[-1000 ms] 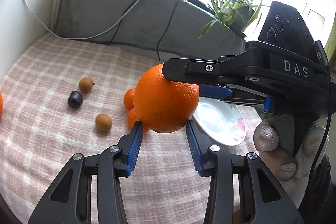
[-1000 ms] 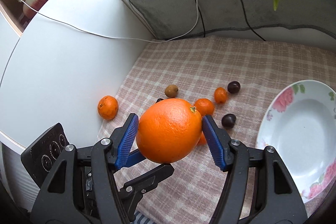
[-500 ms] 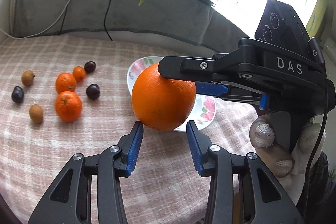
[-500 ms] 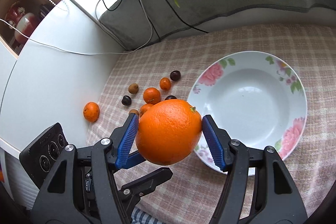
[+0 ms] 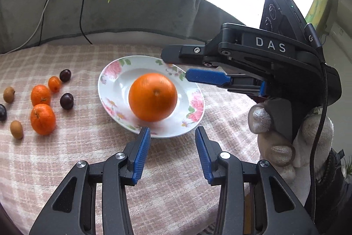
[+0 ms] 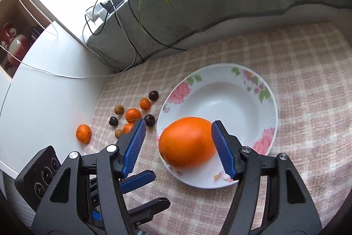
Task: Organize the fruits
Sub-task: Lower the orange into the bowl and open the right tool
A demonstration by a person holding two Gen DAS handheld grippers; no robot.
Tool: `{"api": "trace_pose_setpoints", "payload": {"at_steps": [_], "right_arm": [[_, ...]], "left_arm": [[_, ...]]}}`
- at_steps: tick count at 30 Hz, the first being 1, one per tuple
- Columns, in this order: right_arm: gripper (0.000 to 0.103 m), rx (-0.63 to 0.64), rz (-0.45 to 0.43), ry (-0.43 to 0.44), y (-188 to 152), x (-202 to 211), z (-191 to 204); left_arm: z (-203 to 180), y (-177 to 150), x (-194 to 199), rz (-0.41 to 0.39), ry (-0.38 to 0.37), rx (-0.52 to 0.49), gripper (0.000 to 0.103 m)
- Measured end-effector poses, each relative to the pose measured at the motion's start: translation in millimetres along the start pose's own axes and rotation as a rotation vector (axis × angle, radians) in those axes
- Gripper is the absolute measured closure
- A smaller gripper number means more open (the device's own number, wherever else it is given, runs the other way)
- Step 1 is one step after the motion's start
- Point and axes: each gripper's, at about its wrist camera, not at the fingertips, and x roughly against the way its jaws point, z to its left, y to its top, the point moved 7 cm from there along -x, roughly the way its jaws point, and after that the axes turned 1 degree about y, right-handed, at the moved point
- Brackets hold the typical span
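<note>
The large orange rests inside the floral plate, near its front rim. The right gripper is spread: one pad lies against the orange, the other stands clear. The left gripper, spread and empty, sits just before the plate.

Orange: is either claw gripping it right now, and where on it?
Neither. The orange lies in the plate, below and clear of the open right claw. The left claw is open with nothing in it.
</note>
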Motion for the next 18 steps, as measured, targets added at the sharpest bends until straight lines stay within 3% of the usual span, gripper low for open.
{"api": "trace_pose_setpoints", "payload": {"at_steps": [6,9,14,15,18], "right_arm": [[0.037,0.073,-0.063,-0.049,6.9,20.4,2.8],[0.03,0.077,-0.087,-0.059,6.0,24.4,1.4],[0.029,0.097,-0.105,-0.091,1.4,24.7,0.2],[0.029,0.1,-0.112,-0.091,0.9,25.1,0.8],[0.026,0.114,-0.12,-0.093,1.1,23.9,5.4]], "left_arm": [[8.5,-4.7,9.4,-0.01,0.026,0.007,0.063],[15.2,-7.0,14.7,-0.015,0.04,0.016,0.06],[29.2,-6.8,28.5,-0.043,0.071,0.029,0.048],[32.7,-7.0,31.7,-0.049,0.082,0.03,0.042],[44.8,-8.3,37.5,-0.056,0.114,0.034,0.038]]}}
